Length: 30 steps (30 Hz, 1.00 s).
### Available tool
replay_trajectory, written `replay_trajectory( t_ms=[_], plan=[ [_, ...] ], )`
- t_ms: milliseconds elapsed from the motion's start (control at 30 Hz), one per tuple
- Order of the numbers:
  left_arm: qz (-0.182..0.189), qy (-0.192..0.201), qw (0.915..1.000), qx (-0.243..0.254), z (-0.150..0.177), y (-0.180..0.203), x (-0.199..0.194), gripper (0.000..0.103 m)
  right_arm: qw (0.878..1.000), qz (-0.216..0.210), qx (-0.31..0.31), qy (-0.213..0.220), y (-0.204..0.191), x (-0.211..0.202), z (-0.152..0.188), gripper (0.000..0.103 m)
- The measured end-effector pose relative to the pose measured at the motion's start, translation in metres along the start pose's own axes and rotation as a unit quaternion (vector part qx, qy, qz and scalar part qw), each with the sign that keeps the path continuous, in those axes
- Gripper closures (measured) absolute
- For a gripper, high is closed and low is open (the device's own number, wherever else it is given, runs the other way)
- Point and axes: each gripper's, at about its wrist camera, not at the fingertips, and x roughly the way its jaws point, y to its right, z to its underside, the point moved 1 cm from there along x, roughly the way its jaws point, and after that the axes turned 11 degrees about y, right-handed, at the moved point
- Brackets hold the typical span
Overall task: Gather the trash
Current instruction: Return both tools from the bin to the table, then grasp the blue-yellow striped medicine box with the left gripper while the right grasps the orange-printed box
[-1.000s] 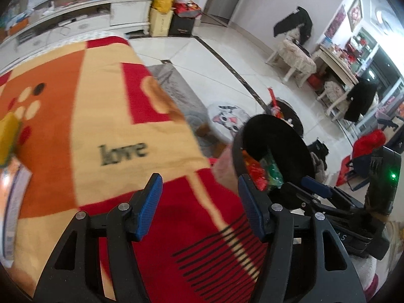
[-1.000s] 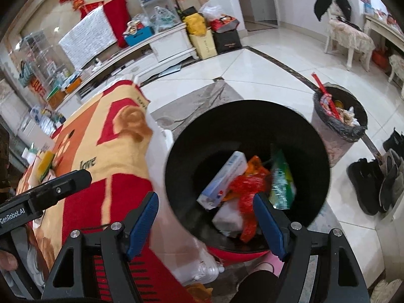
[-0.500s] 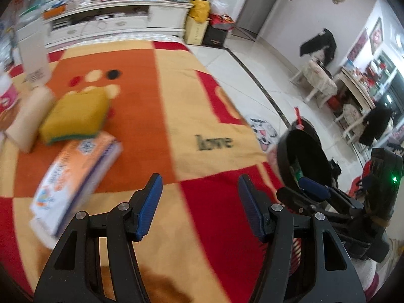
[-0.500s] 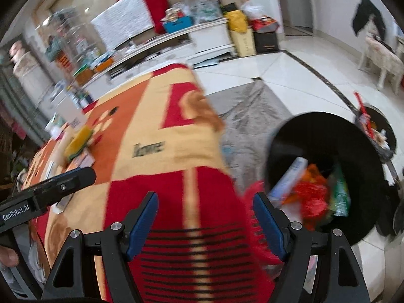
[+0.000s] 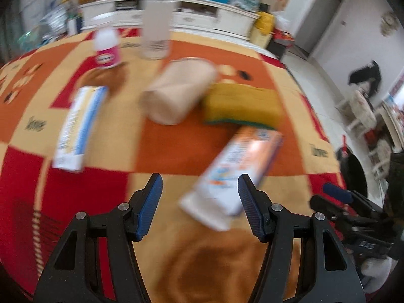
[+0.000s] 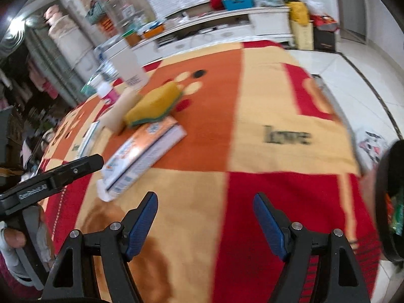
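Observation:
My left gripper (image 5: 199, 202) is open and empty above the blanket-covered table (image 5: 176, 151). An orange and white tissue pack (image 5: 234, 174) lies just ahead of it, near the right finger. Beyond lie a yellow sponge (image 5: 242, 106), a beige roll (image 5: 179, 96) and a white and blue box (image 5: 80, 123). My right gripper (image 6: 205, 223) is open and empty over the table's near part. The tissue pack (image 6: 141, 154) and sponge (image 6: 154, 103) lie to its upper left. The black trash bin (image 6: 390, 202) with wrappers is at the right edge.
A pink and white bottle (image 5: 107, 50) and a tall white container (image 5: 156, 27) stand at the table's far side. A white cabinet (image 6: 227, 25) with clutter runs along the back wall. The left gripper's body (image 6: 50, 179) shows at left in the right wrist view.
Both grippers have swung left, away from the trash bin and toward the items on the table. The tissue pack, sponge and roll now lie nearer the left gripper. Both stay open.

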Motion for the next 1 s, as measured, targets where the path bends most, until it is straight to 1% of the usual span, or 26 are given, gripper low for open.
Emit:
replay_trajectory(
  t_ms=[100, 167, 233, 300, 400, 500, 533, 600, 633, 667, 800, 867, 1000],
  plan=[
    [-0.026, 0.004, 0.9995, -0.019, 0.001, -0.038, -0.005, 0.042, 1.0, -0.007, -0.003, -0.006, -0.023, 0.018, -0.005, 0.022],
    [-0.035, 0.008, 0.9989, -0.029, 0.0, -0.053, -0.009, 0.042, 1.0, -0.007, -0.004, -0.009, -0.04, 0.032, -0.01, 0.022],
    [-0.046, 0.012, 0.998, -0.042, -0.001, -0.073, -0.013, 0.042, 1.0, -0.003, -0.004, -0.007, -0.053, 0.041, -0.015, 0.021],
    [-0.054, 0.015, 0.9969, -0.056, -0.002, -0.088, -0.016, 0.042, 1.0, 0.008, -0.001, 0.0, -0.067, 0.053, -0.02, 0.017],
    [-0.061, 0.017, 0.9955, -0.07, -0.006, -0.103, -0.018, 0.042, 0.999, 0.048, -0.006, 0.01, -0.082, 0.071, -0.028, 0.015],
    [-0.067, 0.019, 0.9944, -0.08, -0.008, -0.114, -0.018, 0.042, 0.995, 0.088, -0.035, 0.014, -0.094, 0.086, -0.031, 0.014],
    [-0.068, 0.019, 0.994, -0.083, -0.01, -0.118, -0.016, 0.042, 0.992, 0.11, -0.054, 0.014, -0.097, 0.093, -0.03, 0.014],
    [-0.069, 0.018, 0.9937, -0.086, -0.013, -0.122, -0.013, 0.042, 0.989, 0.127, -0.074, 0.001, -0.096, 0.102, -0.027, 0.014],
    [-0.07, 0.019, 0.9936, -0.087, -0.015, -0.125, -0.01, 0.042, 0.99, 0.124, -0.073, -0.009, -0.092, 0.104, -0.025, 0.014],
    [-0.071, 0.02, 0.9936, -0.086, -0.016, -0.127, -0.009, 0.042, 0.992, 0.111, -0.064, -0.016, -0.086, 0.101, -0.024, 0.014],
    [-0.074, 0.019, 0.9941, -0.077, -0.025, -0.132, 0.007, 0.042, 0.993, 0.101, -0.059, -0.03, -0.061, 0.082, -0.021, 0.014],
    [-0.081, 0.017, 0.9942, -0.068, -0.03, -0.133, 0.019, 0.042, 0.996, 0.073, -0.036, -0.04, -0.046, 0.075, -0.02, 0.014],
    [-0.091, 0.009, 0.9945, -0.052, -0.038, -0.131, 0.038, 0.042, 0.998, 0.046, -0.022, -0.03, -0.04, 0.067, -0.018, 0.014]
  ],
)
